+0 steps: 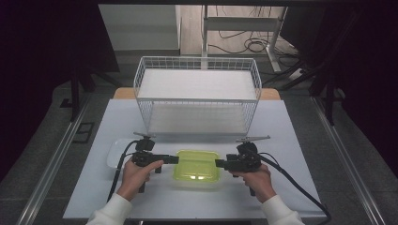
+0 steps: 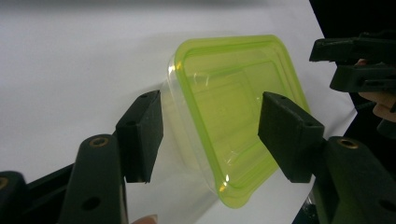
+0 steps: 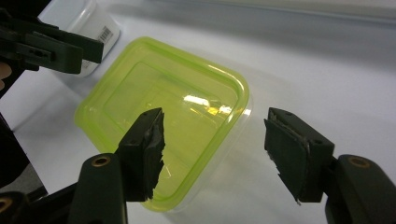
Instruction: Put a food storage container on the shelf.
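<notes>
A clear plastic box with a yellow-green lid (image 1: 197,165) sits on the white table near its front edge. My left gripper (image 1: 174,159) is at the box's left end and my right gripper (image 1: 219,163) at its right end, both pointing inward. In the left gripper view, the left gripper (image 2: 210,135) is open, its jaws astride the lidded box's (image 2: 233,107) near rim, one pad outside the clear wall and one over the lid. In the right gripper view, the right gripper (image 3: 215,149) is open around a corner of the box (image 3: 159,107), with no pad pressing on it.
A white wire basket (image 1: 197,93) with a white liner stands behind the box at the back of the table. A second pale container (image 1: 115,152) with a barcode label (image 3: 95,23) lies to the left, behind my left hand. Dark floor surrounds the table.
</notes>
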